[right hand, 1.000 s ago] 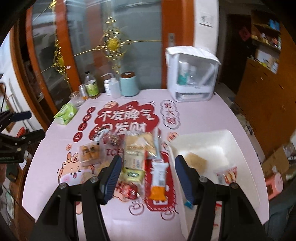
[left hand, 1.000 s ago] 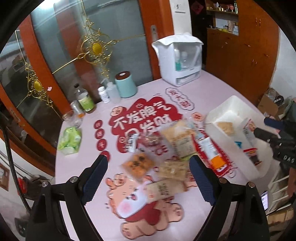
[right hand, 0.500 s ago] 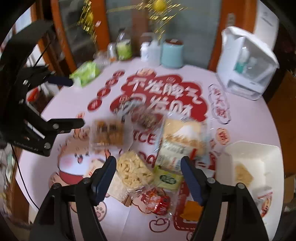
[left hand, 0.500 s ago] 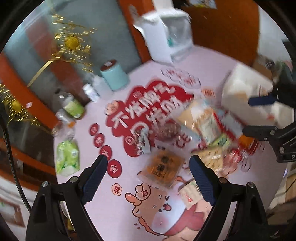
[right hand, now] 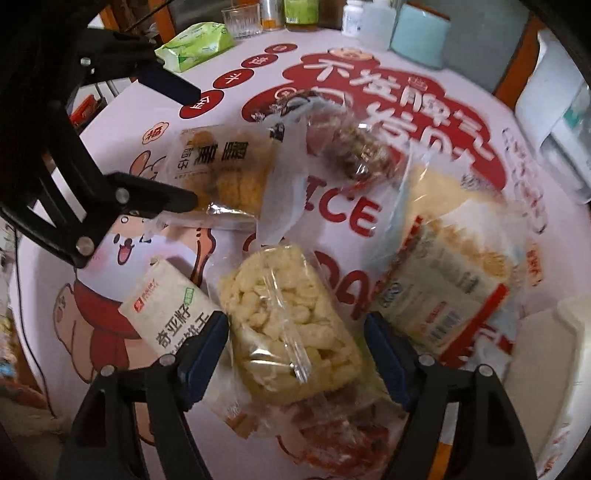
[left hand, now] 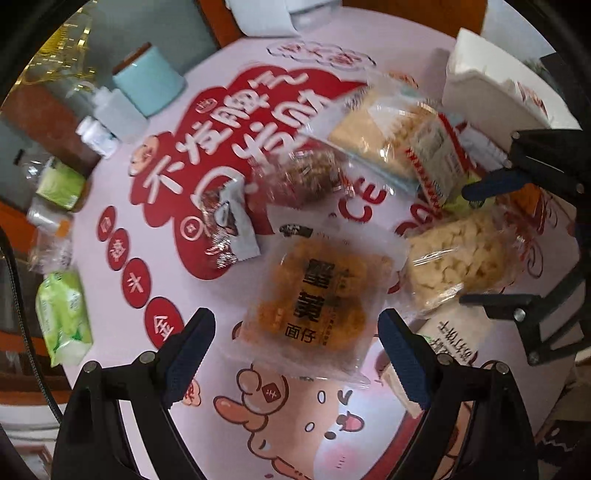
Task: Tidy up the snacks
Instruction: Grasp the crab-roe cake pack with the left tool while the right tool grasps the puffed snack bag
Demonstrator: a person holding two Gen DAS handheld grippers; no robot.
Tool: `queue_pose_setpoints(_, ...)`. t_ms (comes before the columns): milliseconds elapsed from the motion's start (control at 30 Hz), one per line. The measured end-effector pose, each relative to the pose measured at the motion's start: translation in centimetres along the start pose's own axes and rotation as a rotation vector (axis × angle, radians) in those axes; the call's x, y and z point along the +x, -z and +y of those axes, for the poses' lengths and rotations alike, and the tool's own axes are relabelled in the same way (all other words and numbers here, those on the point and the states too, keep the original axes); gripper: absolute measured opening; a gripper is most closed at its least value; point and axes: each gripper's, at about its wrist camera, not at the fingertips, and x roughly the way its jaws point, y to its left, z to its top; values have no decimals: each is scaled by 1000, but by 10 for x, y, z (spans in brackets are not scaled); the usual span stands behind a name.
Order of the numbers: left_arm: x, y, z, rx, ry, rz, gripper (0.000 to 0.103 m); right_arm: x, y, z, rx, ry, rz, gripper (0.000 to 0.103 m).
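Snack packets lie in a heap on the pink table. My left gripper (left hand: 295,354) is open, low over an orange egg-yolk snack packet (left hand: 317,295), its fingers on either side of the packet's near end. My right gripper (right hand: 295,350) is open around a clear bag of pale yellow puffs (right hand: 288,325). That bag also shows in the left wrist view (left hand: 454,258). A white biscuit pack (right hand: 166,314) lies left of it. A large rice-cracker bag (right hand: 450,273) lies to the right. The white bin (left hand: 491,85) stands at the far right.
A teal canister (left hand: 147,81), white bottles (left hand: 99,133), a glass (right hand: 240,22) and a green tissue pack (left hand: 62,317) stand along the table's far and left side. A small grey candy wrapper (left hand: 229,225) lies near the middle. A red packet (right hand: 340,435) lies under my right gripper.
Both grippers have dropped from high above the table down close to the snack heap. The left came over the orange packet, the right over the yellow puffs bag.
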Motion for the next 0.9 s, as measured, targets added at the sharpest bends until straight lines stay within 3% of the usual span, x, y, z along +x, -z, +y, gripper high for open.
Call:
queue_pose_setpoints(100,13,-2,3,16,20,24,89,5,0,-4,29,-40,10,77)
queue_pose_setpoints(367,32,-10,11,-12,179,60,89,6,3,-1,27,-39,7,76)
queue_pose_setpoints(667,40,-13,15,-12,237,90,91,7,5,1,23,-27,-4,77)
queue_pose_setpoints(867,57,-10,-4,55,130,142,93,6,6,4,19,-13,-17,76)
queue_pose_setpoints(900,61,-9,-8,68,104,151,93,5,7,4,18,-10,-20,72)
